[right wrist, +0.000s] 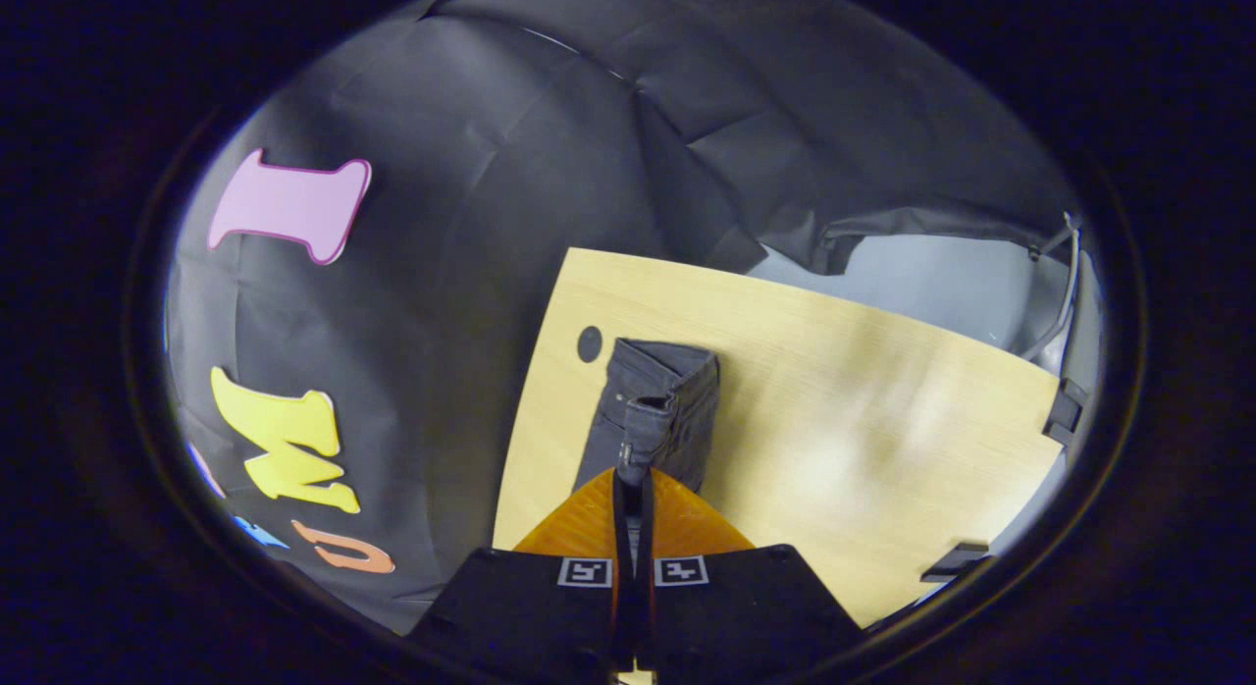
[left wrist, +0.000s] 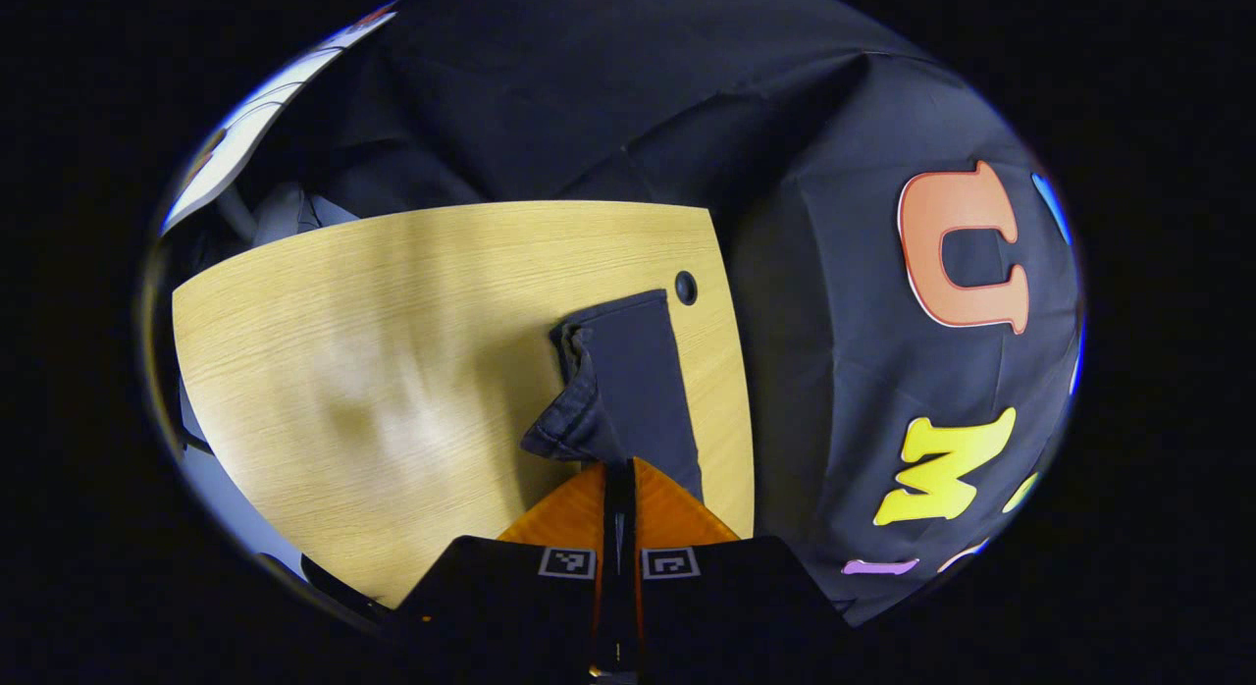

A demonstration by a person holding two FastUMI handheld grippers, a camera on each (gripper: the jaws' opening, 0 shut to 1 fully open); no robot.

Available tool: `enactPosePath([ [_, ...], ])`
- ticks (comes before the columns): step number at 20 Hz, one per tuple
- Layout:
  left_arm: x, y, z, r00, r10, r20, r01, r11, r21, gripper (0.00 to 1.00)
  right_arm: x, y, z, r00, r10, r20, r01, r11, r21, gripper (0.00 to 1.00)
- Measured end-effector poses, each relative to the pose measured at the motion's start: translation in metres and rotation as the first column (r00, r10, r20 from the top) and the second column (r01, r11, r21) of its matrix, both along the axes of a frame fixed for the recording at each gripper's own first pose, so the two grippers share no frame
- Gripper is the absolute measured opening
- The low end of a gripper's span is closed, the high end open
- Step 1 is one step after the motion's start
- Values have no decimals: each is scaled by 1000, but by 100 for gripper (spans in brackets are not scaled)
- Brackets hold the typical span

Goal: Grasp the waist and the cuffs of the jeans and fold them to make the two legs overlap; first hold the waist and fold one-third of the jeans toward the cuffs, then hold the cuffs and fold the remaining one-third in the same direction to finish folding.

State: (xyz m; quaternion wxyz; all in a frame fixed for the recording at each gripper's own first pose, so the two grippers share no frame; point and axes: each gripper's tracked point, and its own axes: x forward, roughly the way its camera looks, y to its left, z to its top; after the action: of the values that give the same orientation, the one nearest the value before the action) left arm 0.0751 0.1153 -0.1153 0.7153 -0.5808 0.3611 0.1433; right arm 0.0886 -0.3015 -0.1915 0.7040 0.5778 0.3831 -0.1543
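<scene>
Ahead of my left tongs (left wrist: pixel 619 466) the jeans (left wrist: pixel 628 381) are dark matt denim with rough stitched seams. The table (left wrist: pixel 392 312) under them is pale wood-grain laminate with a soft sheen. My fingers (right wrist: pixel 589 523) look like glossy orange plastic.

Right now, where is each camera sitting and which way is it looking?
Left gripper view: rides on the left gripper, looking down along its orange fingers at the jeans on the table.
Right gripper view: rides on the right gripper, looking down at the jeans.
Both show the jeans, table and table hole.
</scene>
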Motion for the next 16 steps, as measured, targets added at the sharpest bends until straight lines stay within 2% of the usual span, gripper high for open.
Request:
enactPosePath([
  [3, 31, 0, 0, 999, -28, -22, 28, 1000, -3, 4, 32, 7, 9, 1000, 26, 11, -26, 1000, -13, 1],
  [7, 79, 10, -18, 997, -17, -70, 15, 1000, -27, 3, 82, 9, -2, 1000, 31, -2, -31, 999, -10, 1],
  [12, 142, 13, -55, 993, -55, -109, 55, 998, -10, 3, 132, 9, -43, 998, 48, -34, -48, 999, -8, 1],
  [16, 183, 1, -84, 984, -127, -123, 134, 990, 50, 3, 158, 14, -80, 995, 74, -63, -77, 996, -35, 1],
])
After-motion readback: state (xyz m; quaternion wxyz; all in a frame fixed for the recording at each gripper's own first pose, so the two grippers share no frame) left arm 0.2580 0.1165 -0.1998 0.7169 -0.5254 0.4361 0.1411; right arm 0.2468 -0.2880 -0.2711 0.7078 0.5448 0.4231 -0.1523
